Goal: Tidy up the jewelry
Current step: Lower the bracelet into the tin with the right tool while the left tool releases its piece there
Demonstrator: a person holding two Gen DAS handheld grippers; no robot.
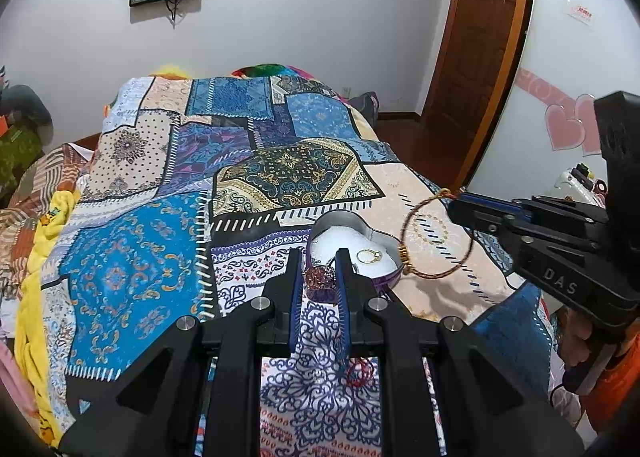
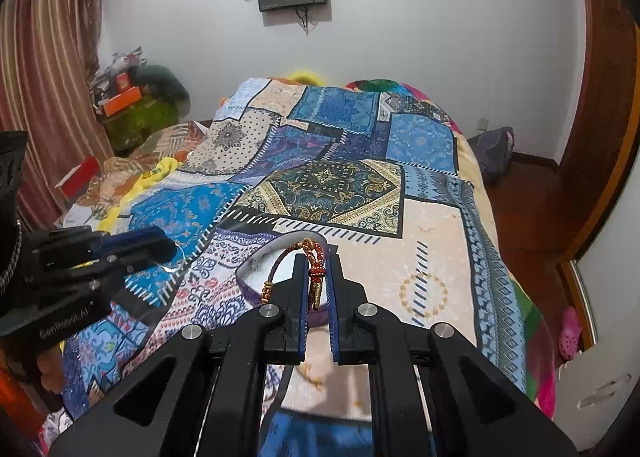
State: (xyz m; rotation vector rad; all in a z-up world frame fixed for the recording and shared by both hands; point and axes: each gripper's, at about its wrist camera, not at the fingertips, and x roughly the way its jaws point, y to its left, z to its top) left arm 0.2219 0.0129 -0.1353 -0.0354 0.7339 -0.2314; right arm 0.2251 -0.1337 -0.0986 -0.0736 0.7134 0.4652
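A heart-shaped box [image 1: 340,219] with purple walls and a white lining lies open on the bed, with a gold ring [image 1: 369,255] inside it. My left gripper [image 1: 319,257] hovers at the box's near edge, shut on a small glittery red-purple ornament [image 1: 318,277]. Coming in from the right, my right gripper [image 1: 454,199] is shut on the knot of a red-and-gold cord bracelet [image 1: 436,237], whose loop hangs over the box's right side. In the right wrist view the knot [image 2: 316,277] sits between the pads of the right gripper [image 2: 317,257], the box [image 2: 250,269] lies just beyond, and the left gripper [image 2: 170,247] is at the left.
A patchwork quilt [image 1: 160,257] covers the bed. A small red bracelet [image 1: 360,371] lies on it under my left gripper. Clutter and a curtain [image 2: 40,97] stand left of the bed. A wooden door [image 1: 480,37] and the floor lie to the right.
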